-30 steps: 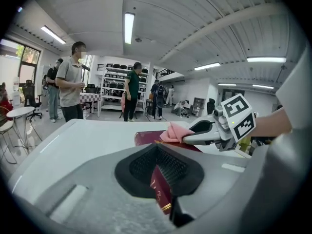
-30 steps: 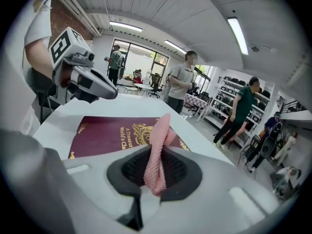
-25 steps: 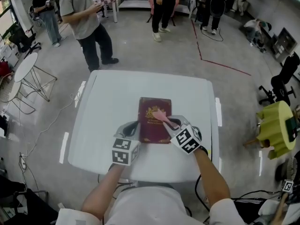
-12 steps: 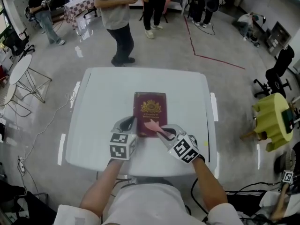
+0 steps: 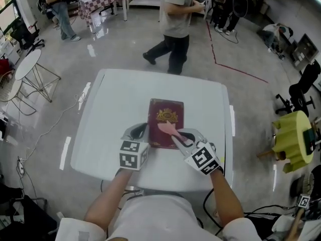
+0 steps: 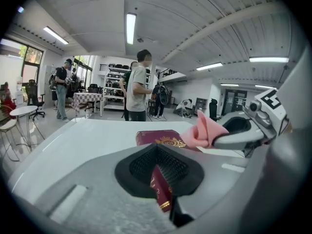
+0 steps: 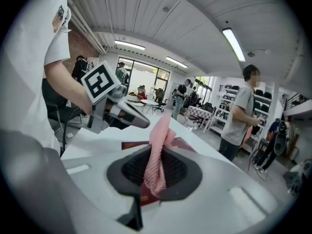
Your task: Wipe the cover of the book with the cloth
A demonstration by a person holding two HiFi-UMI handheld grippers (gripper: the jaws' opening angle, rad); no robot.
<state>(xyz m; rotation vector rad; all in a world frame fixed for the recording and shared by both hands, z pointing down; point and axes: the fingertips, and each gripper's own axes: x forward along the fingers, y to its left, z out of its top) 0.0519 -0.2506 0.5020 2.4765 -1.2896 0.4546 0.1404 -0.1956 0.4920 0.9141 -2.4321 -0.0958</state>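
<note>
A maroon book (image 5: pixel 166 113) with a gold crest lies flat on the white table (image 5: pixel 118 104). My left gripper (image 5: pixel 142 134) is shut on the book's near left edge; in the left gripper view the book's edge (image 6: pixel 160 189) shows between the dark pads. My right gripper (image 5: pixel 183 136) is shut on a pink cloth (image 5: pixel 167 128), which rests on the lower half of the cover. The cloth (image 7: pixel 157 150) hangs out of the jaws in the right gripper view, over the book (image 7: pixel 184 144). It also shows as a pink cloth (image 6: pixel 204 130) in the left gripper view.
A person (image 5: pixel 175 19) walks just beyond the table's far edge, with others farther back. A round white side table (image 5: pixel 27 67) stands at the left, a yellow-green object (image 5: pixel 296 137) at the right. Cables lie on the floor.
The cloth slid from the middle of the cover toward its near edge, then a little back up. The left gripper stayed on the book's edge. The person behind walked to the right.
</note>
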